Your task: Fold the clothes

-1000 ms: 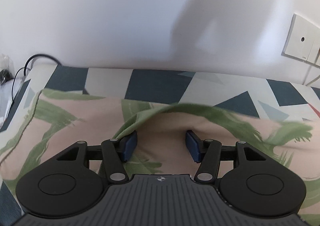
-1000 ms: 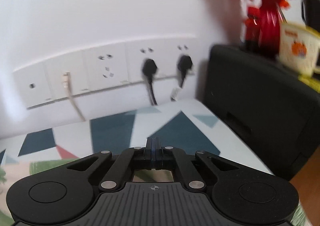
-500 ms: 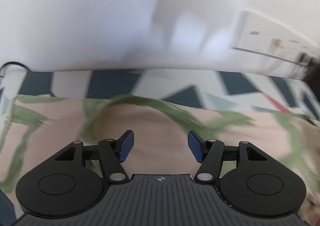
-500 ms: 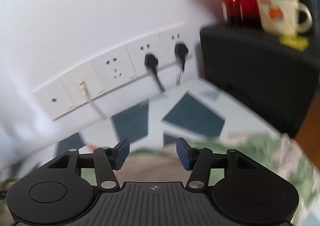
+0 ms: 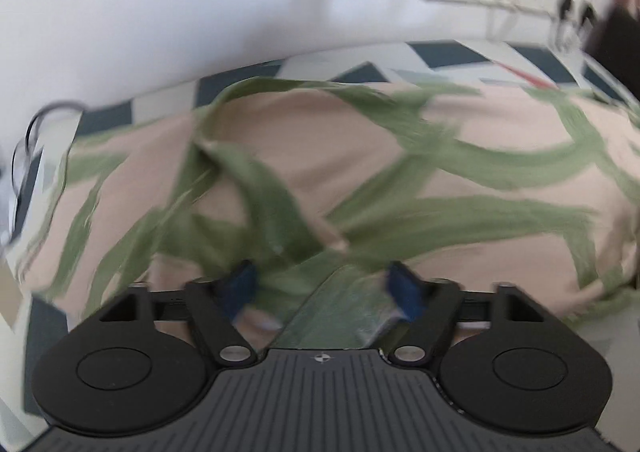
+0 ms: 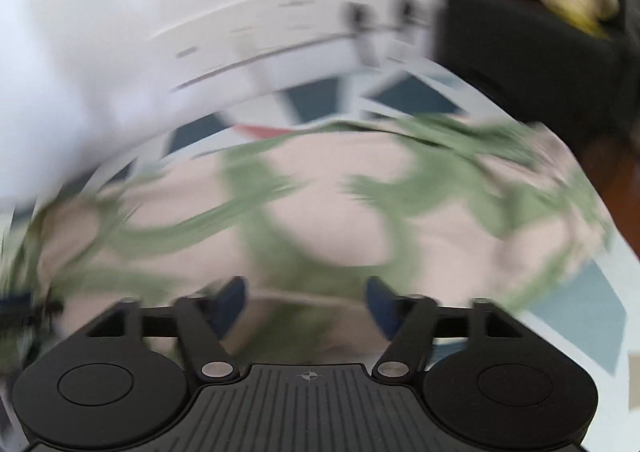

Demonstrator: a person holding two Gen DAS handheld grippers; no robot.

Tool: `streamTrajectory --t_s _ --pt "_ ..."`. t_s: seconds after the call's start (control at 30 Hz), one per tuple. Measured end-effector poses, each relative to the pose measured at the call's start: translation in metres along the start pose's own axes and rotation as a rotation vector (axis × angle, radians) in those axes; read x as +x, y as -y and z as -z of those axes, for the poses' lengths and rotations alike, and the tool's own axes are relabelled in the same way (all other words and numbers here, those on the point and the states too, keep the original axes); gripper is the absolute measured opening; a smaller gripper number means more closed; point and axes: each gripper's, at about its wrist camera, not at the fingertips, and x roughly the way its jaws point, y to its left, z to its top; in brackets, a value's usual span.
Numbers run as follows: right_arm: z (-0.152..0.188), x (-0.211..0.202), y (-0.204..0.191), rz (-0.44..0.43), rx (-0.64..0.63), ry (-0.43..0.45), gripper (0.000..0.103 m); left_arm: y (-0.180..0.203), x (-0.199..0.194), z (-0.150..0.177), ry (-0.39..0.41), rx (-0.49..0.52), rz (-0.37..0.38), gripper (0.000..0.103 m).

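Note:
A pink garment with broad green leaf strokes (image 5: 360,156) lies spread over the table, and its right part shows blurred in the right wrist view (image 6: 328,204). My left gripper (image 5: 324,288) hangs over its near edge, jaws opening; a greenish fold of cloth lies below between the blue pads without being pressed. My right gripper (image 6: 304,304) is above the garment's right half, jaws also opening, nothing gripped between its pads. Both views are smeared by motion.
The table wears a cloth of white, dark blue and red triangles (image 5: 452,54). Behind it a white wall carries a row of sockets with black plugs (image 6: 360,18). A black box (image 6: 520,52) with a red vase and a mug stands at the right. A cable (image 5: 44,120) lies at the left.
Both grippers have pulled back over the garment, so much more of it shows. The right gripper went from shut to open. The left jaws spread wider.

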Motion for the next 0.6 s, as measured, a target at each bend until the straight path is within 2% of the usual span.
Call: streamTrajectory --t_s 0.13,0.2,0.23,0.3,0.37,0.5,0.6 --pt "0.008 0.020 -0.035 0.109 -0.027 -0.002 0.068 -0.004 -0.001 0.003 0.008 -0.016 0.004 0.082" --pt "0.015 0.029 -0.039 0.215 -0.050 -0.042 0.061 -0.004 -0.002 0.005 0.014 0.000 -0.001 0.082" --pt "0.019 0.025 -0.035 0.234 -0.034 -0.060 0.059 -0.003 -0.003 0.006 0.017 0.006 0.000 0.082" --pt "0.027 0.009 -0.022 0.248 0.012 -0.073 0.059 -0.009 -0.004 0.012 0.012 0.003 0.012 0.082" --pt "0.037 -0.007 -0.005 0.248 0.060 -0.097 0.064 -0.017 -0.006 0.017 0.011 -0.025 0.037 0.082" --pt "0.061 -0.031 0.013 0.225 0.162 -0.139 0.065 -0.021 -0.011 0.025 0.022 0.020 0.052 0.082" --pt "0.070 -0.038 0.010 0.228 0.227 -0.103 0.064 -0.023 -0.012 0.022 -0.001 0.017 0.056 0.082"
